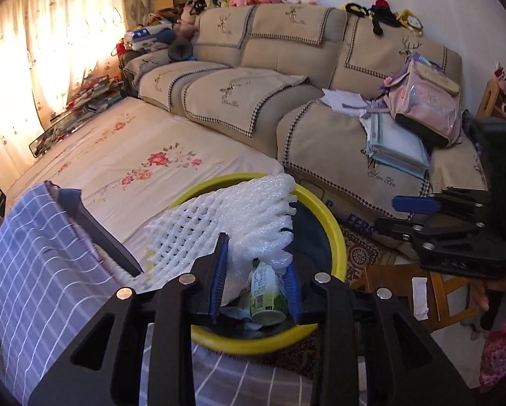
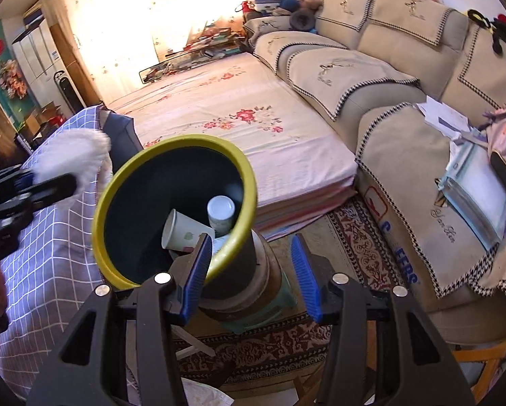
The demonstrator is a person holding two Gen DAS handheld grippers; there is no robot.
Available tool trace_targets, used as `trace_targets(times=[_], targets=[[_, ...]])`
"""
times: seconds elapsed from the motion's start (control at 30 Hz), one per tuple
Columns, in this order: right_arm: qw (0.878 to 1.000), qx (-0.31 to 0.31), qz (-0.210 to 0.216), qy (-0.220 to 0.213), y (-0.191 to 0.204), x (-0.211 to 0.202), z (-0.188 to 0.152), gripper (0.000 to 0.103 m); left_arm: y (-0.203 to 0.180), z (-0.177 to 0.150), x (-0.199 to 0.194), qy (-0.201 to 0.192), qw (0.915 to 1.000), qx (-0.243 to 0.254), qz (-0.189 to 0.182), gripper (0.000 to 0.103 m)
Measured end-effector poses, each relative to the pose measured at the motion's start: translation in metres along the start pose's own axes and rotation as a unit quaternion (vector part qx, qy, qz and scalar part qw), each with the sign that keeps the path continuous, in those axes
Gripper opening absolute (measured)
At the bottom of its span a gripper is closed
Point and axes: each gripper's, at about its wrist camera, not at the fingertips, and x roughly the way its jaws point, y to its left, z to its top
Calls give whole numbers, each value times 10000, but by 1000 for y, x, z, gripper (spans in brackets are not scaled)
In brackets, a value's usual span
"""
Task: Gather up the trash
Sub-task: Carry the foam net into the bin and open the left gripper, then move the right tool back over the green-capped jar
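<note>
Our left gripper [image 1: 256, 284] sits at the bottom centre of its own view, pointing steeply down. The white foam net [image 1: 239, 216] lies between its jaws. It rests against the left pad, but there is a gap at the right pad, so we cannot tell whether it is really clamped or only resting there. Through that gap we see a bottle [image 1: 266, 294] already in the bin [image 1: 337, 237], whose yellow rim rings the lower middle of the frame.

Our right gripper [image 2: 253, 277] has its jaws apart and holds nothing. In its view the bin stands on a stool [image 2: 253, 304] just beyond the pads, with a paper cup [image 2: 181, 233] inside beside the bottle. The sofa [image 2: 381, 101] fills the upper right.

The risk we see is the drop. In the right view the net is a blur at the far left, and it looks to hang over the plaid cloth [image 2: 49, 264] rather than over the bin's mouth. If we let go there, it lands on the cloth. The net is also light, wide and springy. Even over the bin it could catch on the rim, drape across it and slide off. It could also snag on a pad and come away with the gripper. The bin stands high on a small stool, so a knock from either gripper could tip it and spill what we have collected onto the rug [image 2: 364, 247].
</note>
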Motion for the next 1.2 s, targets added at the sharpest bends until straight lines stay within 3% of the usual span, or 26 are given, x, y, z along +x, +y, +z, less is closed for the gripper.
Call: trace_targets(times=[0.13, 0.2, 0.4, 0.7, 0.87, 1.0, 1.2], targets=[[10000, 31, -22, 72, -5, 2, -3, 47, 5, 2, 35, 146, 9996, 1, 230, 53], [9999, 35, -20, 95, -5, 2, -5, 48, 9, 4, 49, 217, 9991, -16, 375, 72], [9999, -7, 42, 133, 1, 4, -8, 50, 20, -6, 38, 177, 9989, -167, 411, 86], [9994, -219, 227, 173, 26, 6, -9, 50, 41, -42, -76, -439, 9955, -713, 449, 94], [9980, -457, 419, 151, 58, 4, -7, 51, 63, -95, -149, -776, 9878, -1027, 881, 96], [9935, -867, 716, 165, 108, 7, -3, 51, 85, -143, -198, -952, 9765, -1395, 1342, 97], [9793, -1647, 1169, 162, 199, 6, 2, 51, 126, -227, -269, -1108, 9471, -2122, 2135, 98]])
